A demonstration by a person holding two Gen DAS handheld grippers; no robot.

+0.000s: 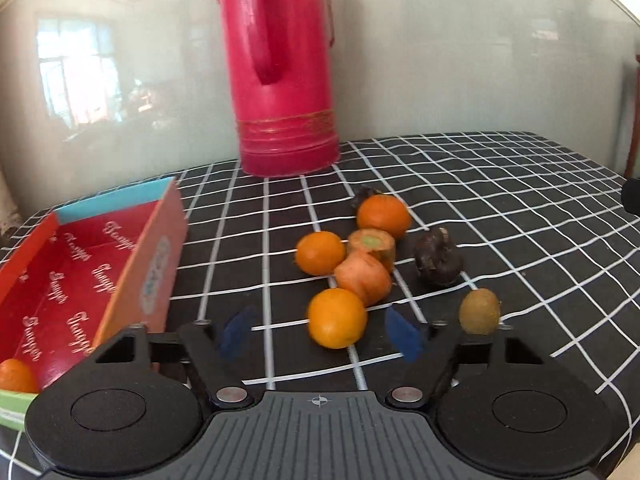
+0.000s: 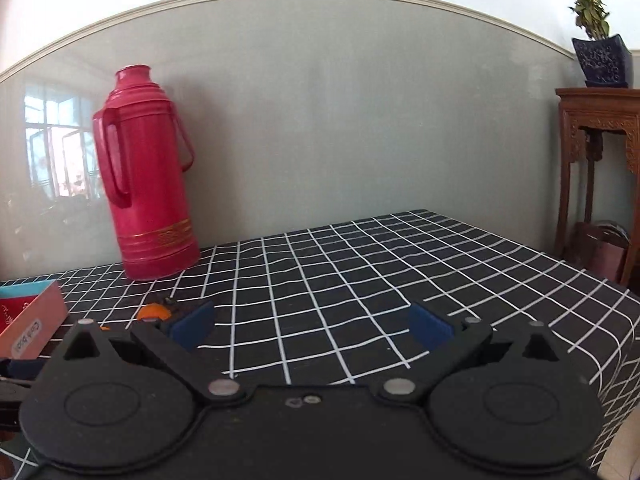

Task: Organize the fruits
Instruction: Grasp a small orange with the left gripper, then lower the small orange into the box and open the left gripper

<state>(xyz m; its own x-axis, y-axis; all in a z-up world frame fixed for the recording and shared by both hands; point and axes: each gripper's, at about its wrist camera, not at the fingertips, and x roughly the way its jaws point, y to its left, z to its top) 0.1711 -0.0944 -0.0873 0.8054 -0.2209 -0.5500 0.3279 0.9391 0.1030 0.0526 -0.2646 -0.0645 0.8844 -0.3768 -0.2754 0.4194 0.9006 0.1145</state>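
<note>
In the left wrist view, fruits lie in a cluster on the checked tablecloth (image 1: 500,208). Nearest is an orange (image 1: 337,318), sitting between the blue pads of my open left gripper (image 1: 320,334). Behind it are two carrot pieces (image 1: 363,278), two more oranges (image 1: 320,253) (image 1: 383,216), a dark wrinkled fruit (image 1: 438,258) and a kiwi (image 1: 479,311). A red cardboard box (image 1: 72,280) stands at left with one orange (image 1: 16,376) inside. My right gripper (image 2: 312,326) is open and empty over bare cloth; an orange (image 2: 154,311) peeks behind its left finger.
A tall red thermos (image 1: 280,68) stands at the back by the wall, also in the right wrist view (image 2: 148,176). The box corner (image 2: 32,320) shows at far left there. A wooden stand (image 2: 600,168) with a potted plant (image 2: 598,40) is beyond the table's right edge.
</note>
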